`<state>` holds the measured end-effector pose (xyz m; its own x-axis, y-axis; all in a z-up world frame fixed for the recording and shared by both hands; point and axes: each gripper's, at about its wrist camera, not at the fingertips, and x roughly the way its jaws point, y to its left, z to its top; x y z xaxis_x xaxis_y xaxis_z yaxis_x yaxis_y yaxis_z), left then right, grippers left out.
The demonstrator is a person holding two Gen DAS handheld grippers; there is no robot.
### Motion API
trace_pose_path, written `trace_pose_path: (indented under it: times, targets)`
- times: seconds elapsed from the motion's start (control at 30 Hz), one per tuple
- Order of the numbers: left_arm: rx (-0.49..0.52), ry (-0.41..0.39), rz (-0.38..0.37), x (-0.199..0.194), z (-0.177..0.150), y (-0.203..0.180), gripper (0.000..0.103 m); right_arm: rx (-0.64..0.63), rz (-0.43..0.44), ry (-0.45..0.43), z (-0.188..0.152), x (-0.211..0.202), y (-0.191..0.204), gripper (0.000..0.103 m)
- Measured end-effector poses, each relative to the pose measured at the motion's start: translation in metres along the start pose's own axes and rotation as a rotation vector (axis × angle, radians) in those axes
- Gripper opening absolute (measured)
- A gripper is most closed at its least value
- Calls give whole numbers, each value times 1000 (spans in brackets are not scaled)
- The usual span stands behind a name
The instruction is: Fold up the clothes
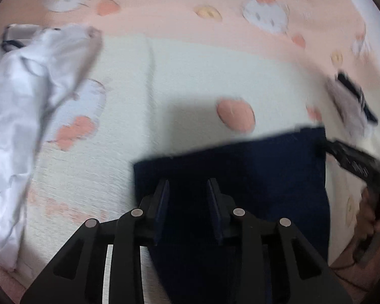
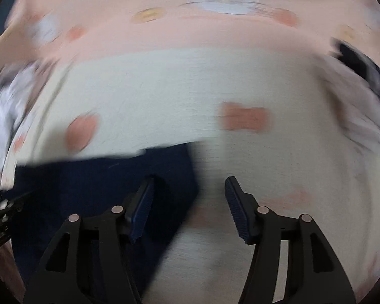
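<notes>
Navy folded garment (image 1: 253, 177) is seen under the left gripper (image 1: 187, 190) and right gripper (image 2: 190, 190), both parted, clamping nothing; edges should be squared before pressing.

Soft, even light; fisheye bending and dark corners; heavy motion smear, perhaps worst in the right view.
</notes>
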<state>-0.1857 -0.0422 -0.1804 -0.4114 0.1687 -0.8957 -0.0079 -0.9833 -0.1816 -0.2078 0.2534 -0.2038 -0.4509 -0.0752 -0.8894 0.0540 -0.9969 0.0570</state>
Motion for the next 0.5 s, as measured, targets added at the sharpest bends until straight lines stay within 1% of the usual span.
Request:
trace_pose_path:
  times: [0.07, 0.1, 0.13, 0.17, 0.2, 0.23, 0.3, 0.33, 0.37, 0.4, 0.43, 0.47, 0.5]
  targets:
    - [-26, -2, -39, -5, 1, 2, 33, -16, 22, -16, -4, -17, -1, 58]
    - [-33, 5, -79, -5, -6, -4, 33, -37, 40, -16, -8, -24, 3, 58]
    - [-41, 13, -117, -7, -18, -7, 33, -51, 59, -17, -14, -32, 7, 58]
    - [-55, 24, -159, -12, -38, -7, 33, -62, 78, -17, -21, -38, 11, 58]
    - [-69, 44, -204, -10, -49, -7, 33, -65, 111, -3, -31, -44, 18, 58]
    - [-56, 67, -195, -7, -62, -11, 33, -62, 147, 26, -36, -39, 32, 58]
    - [-22, 103, -173, -2, -87, -19, 33, -56, 204, 109, -61, -38, 51, 58]
    - [18, 93, -148, -5, -88, -25, 33, -67, 204, 152, -74, -35, 58, 58]
    - [51, 81, -111, -7, -88, -27, 33, -98, 176, 192, -85, -30, 65, 58]
    - [60, 65, -70, -10, -88, -25, 33, -146, 120, 204, -93, -25, 72, 57]
    - [53, 54, -47, -12, -86, -18, 33, -191, 74, 186, -97, -24, 77, 57]
    - [-2, 55, -74, -13, -78, 5, 33, -218, 39, 164, -97, -26, 78, 57]
    - [-53, 55, -100, -14, -72, 25, 33, -216, 22, 155, -95, -29, 77, 57]
